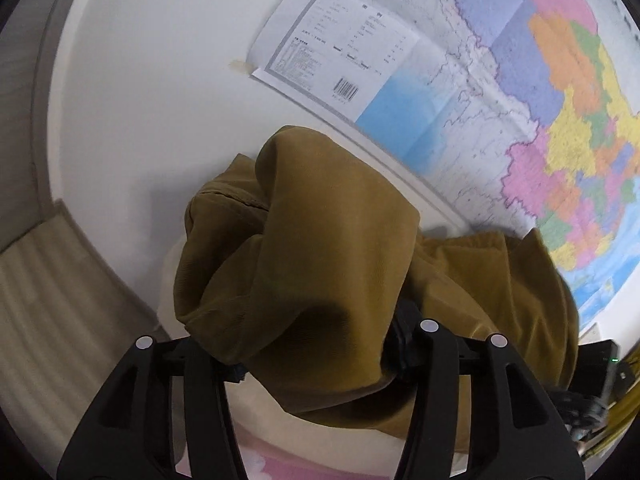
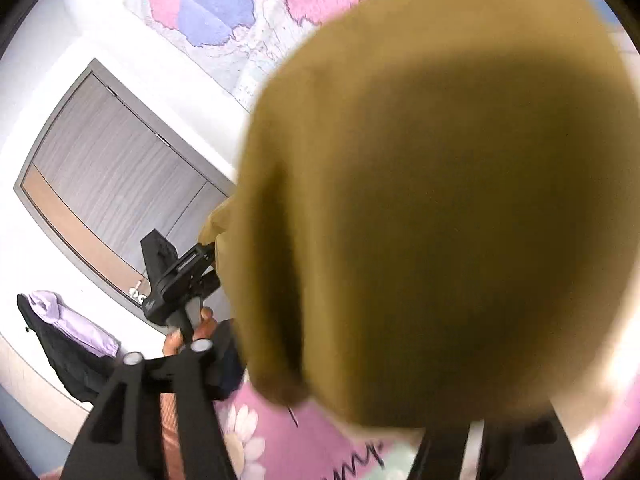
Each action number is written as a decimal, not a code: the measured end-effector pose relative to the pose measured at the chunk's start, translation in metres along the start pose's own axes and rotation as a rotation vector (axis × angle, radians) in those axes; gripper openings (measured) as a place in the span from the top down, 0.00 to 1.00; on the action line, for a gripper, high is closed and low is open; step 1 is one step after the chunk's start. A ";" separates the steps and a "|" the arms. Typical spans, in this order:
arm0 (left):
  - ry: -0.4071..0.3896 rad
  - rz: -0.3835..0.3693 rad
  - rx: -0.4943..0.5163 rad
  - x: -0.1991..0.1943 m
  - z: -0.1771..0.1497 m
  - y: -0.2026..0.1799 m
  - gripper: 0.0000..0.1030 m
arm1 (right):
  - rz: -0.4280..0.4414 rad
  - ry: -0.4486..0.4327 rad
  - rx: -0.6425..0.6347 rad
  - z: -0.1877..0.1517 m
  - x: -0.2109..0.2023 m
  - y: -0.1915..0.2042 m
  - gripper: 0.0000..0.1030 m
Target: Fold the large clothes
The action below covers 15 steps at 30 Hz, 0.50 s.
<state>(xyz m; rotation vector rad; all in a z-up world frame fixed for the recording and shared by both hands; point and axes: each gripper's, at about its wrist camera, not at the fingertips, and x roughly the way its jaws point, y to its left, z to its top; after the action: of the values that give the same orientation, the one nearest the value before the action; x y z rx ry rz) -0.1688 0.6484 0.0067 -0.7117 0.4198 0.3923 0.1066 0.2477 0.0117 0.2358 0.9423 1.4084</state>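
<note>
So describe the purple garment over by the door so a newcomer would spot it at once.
Start in the right wrist view at the grey wood-grain door set in the white wall. Below it, low at the left edge, a small heap of clothes lies. The lilac garment sits on top of a black one, the only pale purple cloth there, unlike the big mustard-brown garment filling the view.

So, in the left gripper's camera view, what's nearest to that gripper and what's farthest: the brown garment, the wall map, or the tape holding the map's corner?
1. Brown garment: draped right at the left gripper, centre.
2. Wall map: behind the garment, upper right.
3. Tape: at the map's corner, upper centre; too close to the map to rank apart.
</note>
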 end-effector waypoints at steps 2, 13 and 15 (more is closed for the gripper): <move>-0.006 0.033 0.023 -0.005 -0.009 0.004 0.47 | -0.002 -0.017 0.014 -0.004 -0.020 -0.002 0.39; -0.116 0.221 0.072 -0.052 -0.031 -0.018 0.27 | 0.008 0.009 0.222 -0.034 -0.047 -0.043 0.76; -0.134 0.270 0.091 -0.056 -0.030 -0.023 0.27 | -0.011 0.057 0.255 -0.033 -0.040 -0.049 0.71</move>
<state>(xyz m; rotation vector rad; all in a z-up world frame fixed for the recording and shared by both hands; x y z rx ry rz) -0.2124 0.6006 0.0258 -0.5378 0.4049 0.6673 0.1245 0.1891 -0.0245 0.3815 1.1699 1.2890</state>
